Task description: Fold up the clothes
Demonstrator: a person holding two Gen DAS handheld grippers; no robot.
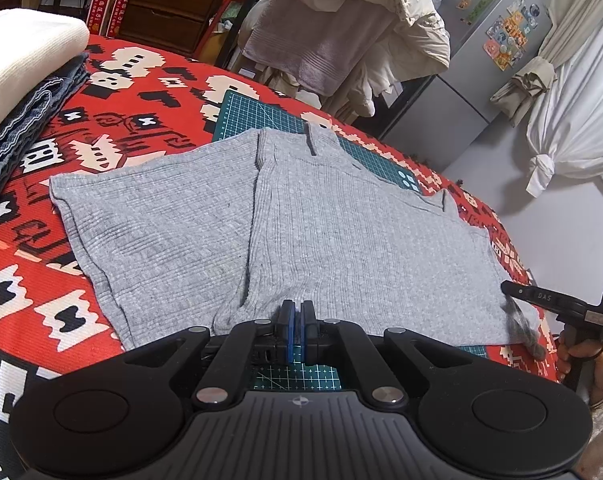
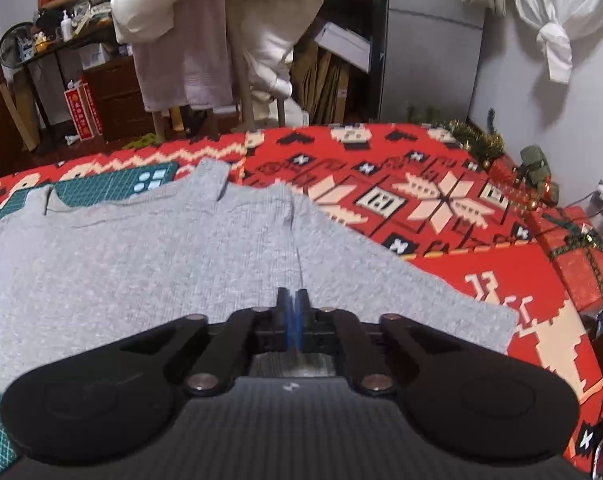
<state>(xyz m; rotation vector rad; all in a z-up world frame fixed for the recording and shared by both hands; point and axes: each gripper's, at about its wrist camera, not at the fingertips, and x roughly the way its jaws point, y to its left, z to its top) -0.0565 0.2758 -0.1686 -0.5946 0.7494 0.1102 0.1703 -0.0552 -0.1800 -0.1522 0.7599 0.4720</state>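
Grey ribbed knit top (image 1: 301,236) lies flat on the green cutting mat (image 1: 261,118) over a red patterned blanket (image 1: 149,92). Left claw (image 1: 295,322) sits low at its near hem, right claw (image 2: 292,304) too, both with blue pads pressed together; can't tell if fabric's pinched.

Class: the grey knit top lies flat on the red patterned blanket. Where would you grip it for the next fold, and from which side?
Probably pinch the grey top at its near hem, coming in low from the near edge. It lies flat, so only the edges offer a lip; both the left gripper and right gripper already sit there, shut.
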